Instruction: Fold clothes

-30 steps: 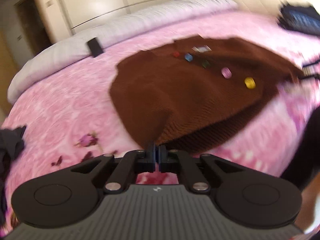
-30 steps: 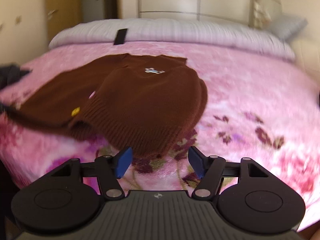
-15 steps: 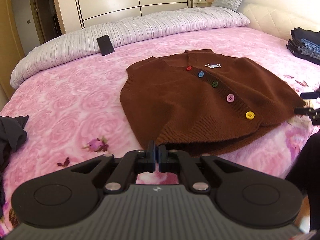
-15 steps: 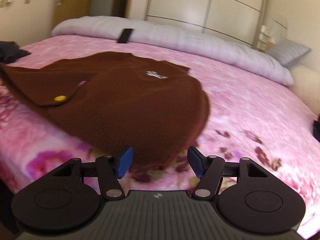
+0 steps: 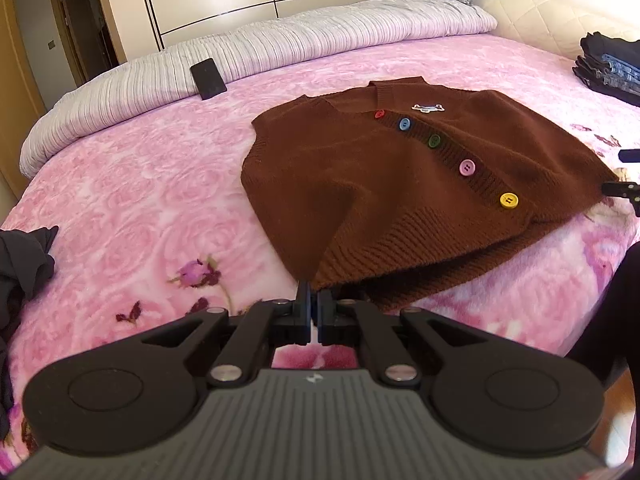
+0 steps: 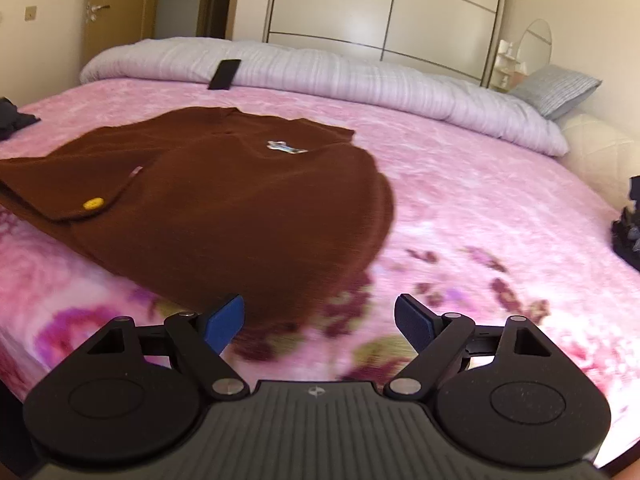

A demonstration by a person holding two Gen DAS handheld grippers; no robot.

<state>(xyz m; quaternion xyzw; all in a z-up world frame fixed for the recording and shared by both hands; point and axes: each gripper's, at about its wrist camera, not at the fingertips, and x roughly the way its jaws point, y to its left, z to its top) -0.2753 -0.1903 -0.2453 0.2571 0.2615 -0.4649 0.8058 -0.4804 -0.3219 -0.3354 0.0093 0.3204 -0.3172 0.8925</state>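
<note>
While the brown vest point(image 5: 404, 184) lies spread across the middle of the pink bedspread point(image 5: 132, 184), the left gripper point(image 5: 314, 300), low in the left wrist view, is pressed together, pinching the vest's near hem corner. At the bottom of the right wrist view, the right gripper point(image 6: 320, 320) is spreading wider, nothing between its blue pads point(image 6: 224, 322), just beside the hem.

A: Left of the brown vest point(image 5: 400, 184), the pink blanket point(image 5: 132, 184) lies open up to the dark clothes point(image 5: 24, 264).

B: Right side: folded stack point(image 5: 612, 68) obstructs, probably jeans.
</note>
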